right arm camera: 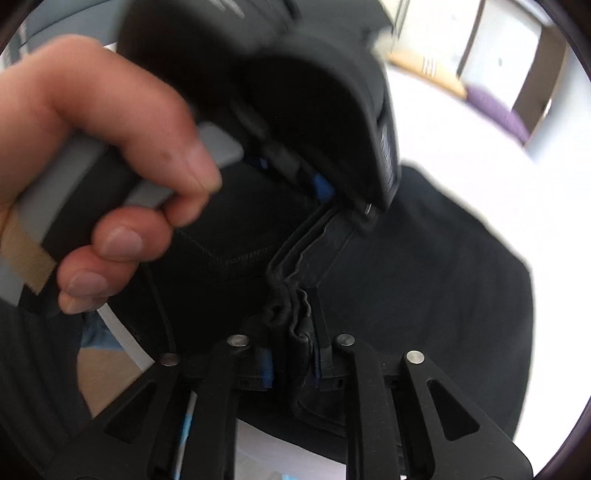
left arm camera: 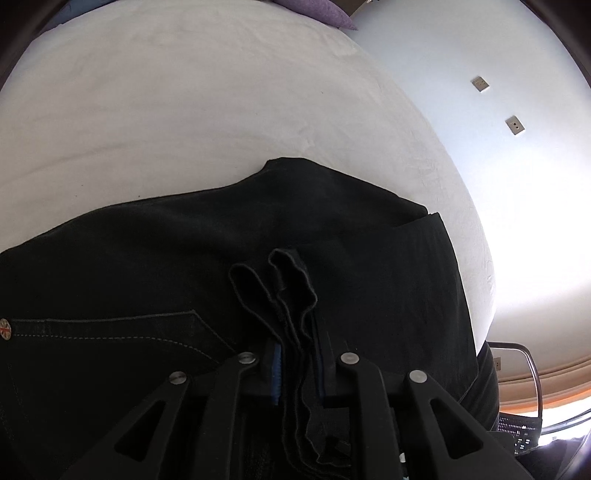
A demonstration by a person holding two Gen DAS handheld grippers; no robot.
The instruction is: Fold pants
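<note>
Both grippers are clamped on bunched hem edges of the black denim pants (left arm camera: 258, 236): left gripper (left arm camera: 299, 369) and right gripper (right arm camera: 291, 354) nearly touching each other. Looks like mid-fold, hems carried over the pants lying on the white bedsheet (left arm camera: 184, 110). Next move: set them down square (the hand (right arm camera: 110, 177) crowds the right view). Purple pillow (left arm camera: 317, 9) sits well clear.

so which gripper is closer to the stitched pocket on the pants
Left, narrowly. The left gripper pinches the bunched edge of the pants right beside the pocket; the right gripper pinches the same edge just past the pocket's stitched corner.
</note>
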